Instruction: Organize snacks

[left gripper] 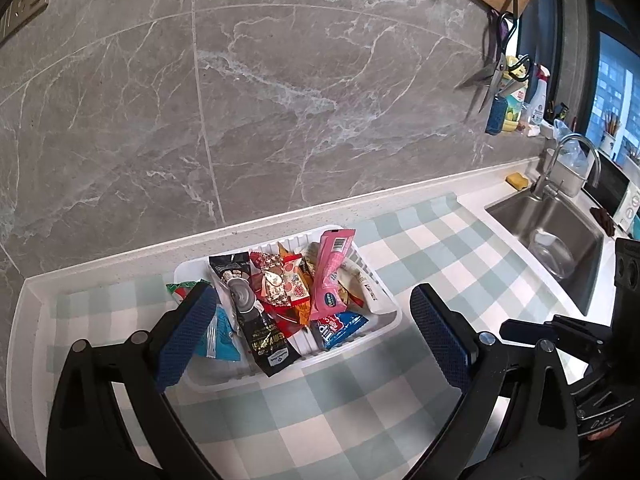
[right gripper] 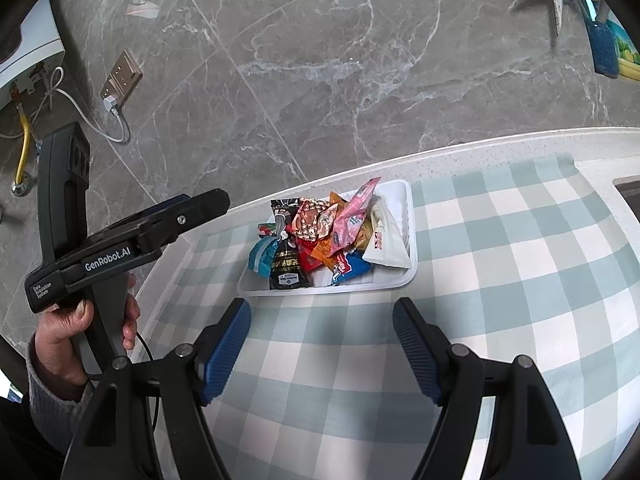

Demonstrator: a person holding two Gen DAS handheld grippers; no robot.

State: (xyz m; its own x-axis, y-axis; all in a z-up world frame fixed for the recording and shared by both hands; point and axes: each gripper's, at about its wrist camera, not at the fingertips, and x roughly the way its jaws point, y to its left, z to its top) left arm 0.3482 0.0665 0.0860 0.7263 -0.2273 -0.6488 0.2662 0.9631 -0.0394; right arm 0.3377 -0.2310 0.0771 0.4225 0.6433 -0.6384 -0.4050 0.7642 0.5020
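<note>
Both grippers open, angled downward, nothing between the jaws.

Left gripper [left gripper: 314, 330]: jaws spread wide, blue pads [left gripper: 186, 334] bare; in the right wrist view its body sits at 9 o'clock, held by the person's left hand [right gripper: 72, 328] wrapped round the handle, grey sleeve at the wrist. Right gripper [right gripper: 322, 346]: jaws parted, blue pads [right gripper: 226, 350] bare; its body shows at 4 o'clock in the left wrist view.

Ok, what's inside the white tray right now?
The white tray holds a loose heap of snack packets: a pink pouch on top, a black packet, a blue wrapper, a white packet. Whatever lies beneath the heap is covered.
</note>
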